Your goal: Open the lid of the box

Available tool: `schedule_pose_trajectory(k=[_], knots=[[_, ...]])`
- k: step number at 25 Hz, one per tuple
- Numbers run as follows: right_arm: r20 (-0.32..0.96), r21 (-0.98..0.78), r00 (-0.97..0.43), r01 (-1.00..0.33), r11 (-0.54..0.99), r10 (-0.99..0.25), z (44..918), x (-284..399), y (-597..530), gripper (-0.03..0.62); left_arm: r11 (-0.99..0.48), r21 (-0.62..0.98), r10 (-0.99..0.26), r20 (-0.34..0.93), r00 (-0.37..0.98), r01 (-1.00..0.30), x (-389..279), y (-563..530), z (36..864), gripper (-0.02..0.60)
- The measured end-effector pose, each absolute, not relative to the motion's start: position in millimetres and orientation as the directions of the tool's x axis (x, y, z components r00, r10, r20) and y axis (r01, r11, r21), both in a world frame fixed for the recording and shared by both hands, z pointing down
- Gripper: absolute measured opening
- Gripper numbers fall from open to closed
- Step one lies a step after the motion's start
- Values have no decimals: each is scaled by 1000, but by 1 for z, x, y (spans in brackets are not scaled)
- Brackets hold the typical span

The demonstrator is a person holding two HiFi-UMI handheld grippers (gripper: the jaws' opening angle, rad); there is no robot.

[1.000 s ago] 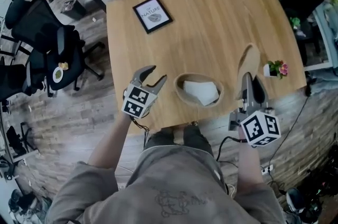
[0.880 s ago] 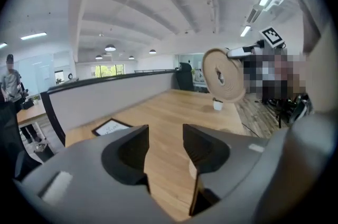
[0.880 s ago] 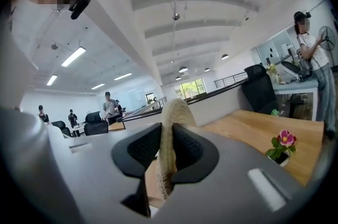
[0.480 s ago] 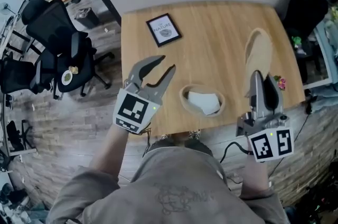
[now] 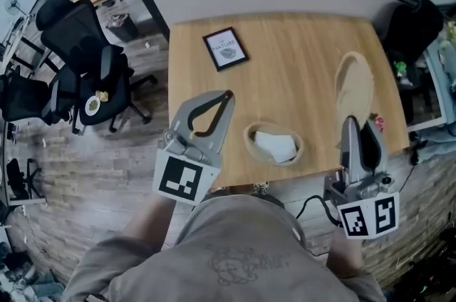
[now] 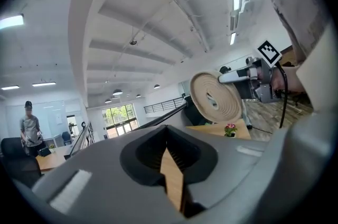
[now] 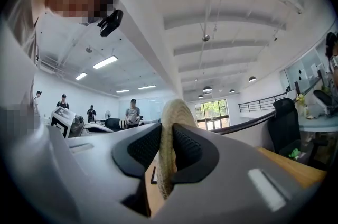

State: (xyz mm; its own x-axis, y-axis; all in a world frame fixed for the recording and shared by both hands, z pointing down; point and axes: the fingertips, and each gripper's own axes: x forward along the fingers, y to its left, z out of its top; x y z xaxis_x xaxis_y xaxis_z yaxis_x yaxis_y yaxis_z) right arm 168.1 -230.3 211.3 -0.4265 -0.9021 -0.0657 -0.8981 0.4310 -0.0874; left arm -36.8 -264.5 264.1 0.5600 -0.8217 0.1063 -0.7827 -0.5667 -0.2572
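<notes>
The right gripper (image 5: 360, 131) is shown clamped on the rim of the woven lid (image 5: 354, 88), which is held on edge above the surface (image 5: 299, 58). The left gripper (image 5: 226, 97), its jaws just closed, is seen empty, and the open box (image 5: 251, 144) lies between them. With so thin a pinch, the lid may be judged liable to swivel or slip and drop onto the box or off the surface. Lettering on the framed card (image 5: 226, 48) is too small to be read.
</notes>
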Motion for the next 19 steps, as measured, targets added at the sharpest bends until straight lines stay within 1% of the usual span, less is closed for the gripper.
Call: schedule_pose_trajectory(k=[5,8,12,19], knots=[[39,-113,-421,-903,414,-906,259,168,-231,74,-575,-202,-818,136,559,-793,-33,-260,290,0],[80,-138,-427,-899,414,-901,277,167,-230,74,-577,-189,-817,141,560,-795,-32,-261,295,0],[86,-148,-436,-895,421,-896,280,160,-231,74,-583,-200,-813,140,566,-788,-36,-262,294,0],[78,-111,-454,-889,445,-888,276,149,-237,74,-594,-153,-804,156,574,-790,-44,-263,299,0]])
